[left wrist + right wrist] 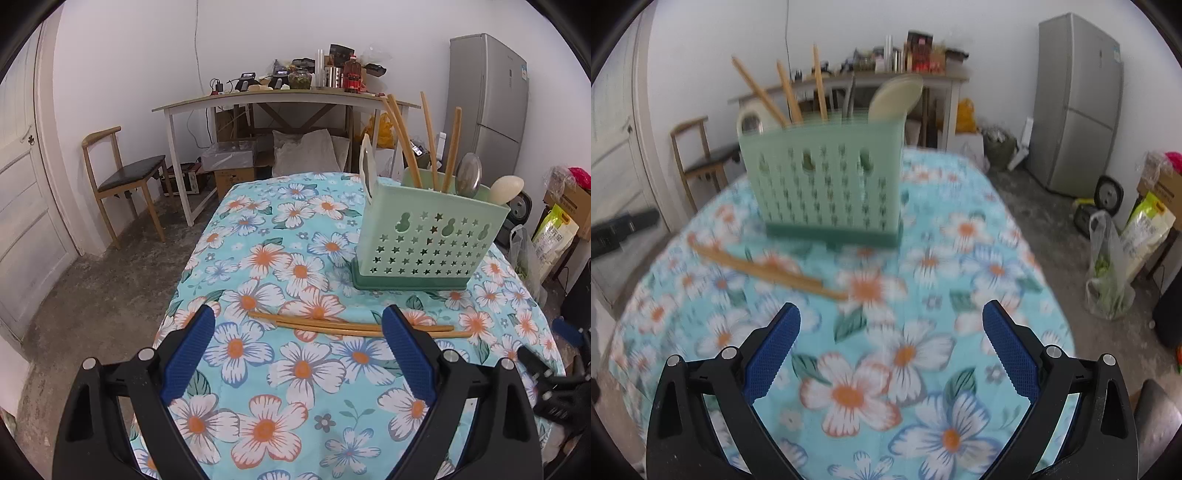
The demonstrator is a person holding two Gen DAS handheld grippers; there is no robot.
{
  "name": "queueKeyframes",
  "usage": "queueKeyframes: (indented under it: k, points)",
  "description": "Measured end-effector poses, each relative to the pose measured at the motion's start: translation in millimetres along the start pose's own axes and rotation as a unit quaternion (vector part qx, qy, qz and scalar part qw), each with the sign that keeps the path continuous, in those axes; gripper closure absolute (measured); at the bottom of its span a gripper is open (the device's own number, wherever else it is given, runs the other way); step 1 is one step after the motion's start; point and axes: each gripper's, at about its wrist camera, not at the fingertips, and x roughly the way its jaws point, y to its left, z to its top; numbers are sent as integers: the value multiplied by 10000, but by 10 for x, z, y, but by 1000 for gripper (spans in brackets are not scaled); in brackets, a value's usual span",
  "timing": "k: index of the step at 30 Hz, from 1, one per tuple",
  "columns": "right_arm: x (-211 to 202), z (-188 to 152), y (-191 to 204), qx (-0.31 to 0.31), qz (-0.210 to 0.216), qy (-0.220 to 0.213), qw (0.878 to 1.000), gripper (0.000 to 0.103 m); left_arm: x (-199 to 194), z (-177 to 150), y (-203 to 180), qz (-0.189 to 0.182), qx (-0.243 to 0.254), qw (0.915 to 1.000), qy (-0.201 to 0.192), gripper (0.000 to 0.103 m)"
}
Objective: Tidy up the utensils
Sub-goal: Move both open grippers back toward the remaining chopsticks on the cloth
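Both grippers, left gripper (298, 324) and right gripper (891, 320), are gaping empty; two chopsticks (354, 326) are lying mid-table, awaiting pickup into the green utensil holder (424, 240).

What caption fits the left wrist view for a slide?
Open left gripper hovers over two chopsticks lying on the floral tablecloth, before a green utensil holder.

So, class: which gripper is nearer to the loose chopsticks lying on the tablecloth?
Left. The left gripper hangs right above the chopsticks; the right gripper sits back, chopsticks ahead and leftward.
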Motion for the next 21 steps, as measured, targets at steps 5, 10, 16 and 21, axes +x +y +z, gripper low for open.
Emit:
queueKeyframes:
  k: [5,10,16,21]
  points:
    - [260,-181,59,-198,-80,512,9985,8,24,-23,-52,64,87,9999,12,13]
    - [436,-330,47,-93,79,982,9951,8,69,-57,-98,149,158,9998,32,12]
    - [418,-339,-20,97,206,1000,9947,8,120,-136,-59,177,139,9997,-66,12]
    - [395,-366,-51,167,249,900,9955,8,177,-199,-19,130,173,9996,-180,12]
